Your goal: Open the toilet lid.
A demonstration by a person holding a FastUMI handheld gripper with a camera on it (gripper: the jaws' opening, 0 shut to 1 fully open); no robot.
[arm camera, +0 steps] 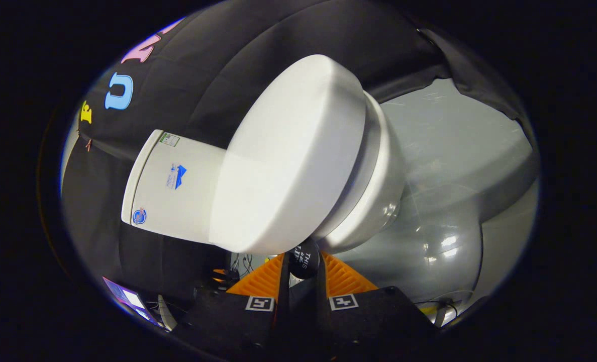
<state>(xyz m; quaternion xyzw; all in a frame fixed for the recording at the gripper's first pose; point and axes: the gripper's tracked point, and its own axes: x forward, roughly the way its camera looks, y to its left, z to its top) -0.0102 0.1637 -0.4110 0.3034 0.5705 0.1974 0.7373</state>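
The white toilet appears rolled on its side in the gripper view. Its tank (170, 186) is to the left and its bowl (379, 191) to the right. The broad white lid (288, 156) lies down against the bowl, and I see no gap between them. At the lid's front edge, just ahead of my fingers, sits a small black knob (304, 261) with a label. My gripper (303, 274) has its orange fingers (256, 284) close together on either side of this knob, and they seem to press on it.
Glossy grey floor (454, 166) spreads beyond the bowl. Black cloth wall (218, 75) hangs behind the tank. A lit screen (127, 299) and some cables (243, 261) lie below the tank, left of my fingers.
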